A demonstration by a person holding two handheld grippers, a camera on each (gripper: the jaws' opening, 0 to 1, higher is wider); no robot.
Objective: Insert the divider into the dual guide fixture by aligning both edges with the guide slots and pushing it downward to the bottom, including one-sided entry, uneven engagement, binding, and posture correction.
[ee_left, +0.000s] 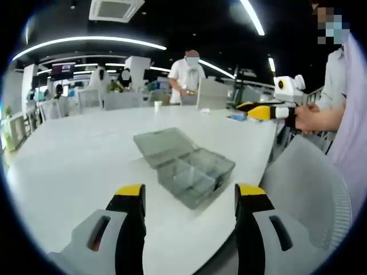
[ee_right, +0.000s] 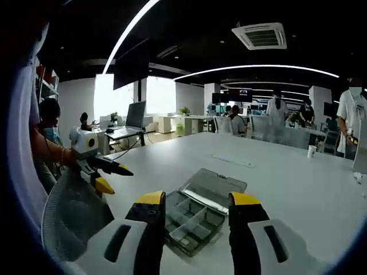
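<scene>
Two grippers are held above a white table [ee_left: 74,160], each with jaws spread wide and nothing between them. In the left gripper view, the left gripper [ee_left: 189,197] is seen at six o'clock, the clear compartment box [ee_left: 186,166] just beyond, lid laid open. In the right gripper view, the right gripper [ee_right: 198,206] frames the box at six o'clock. No divider can be made out.

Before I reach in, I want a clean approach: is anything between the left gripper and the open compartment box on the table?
Nothing visible does. The left gripper hangs open above the table's near edge, and the open compartment box lies just ahead of it, lid folded back. Only bare tabletop lies between them. A cup stands far behind the box.
</scene>
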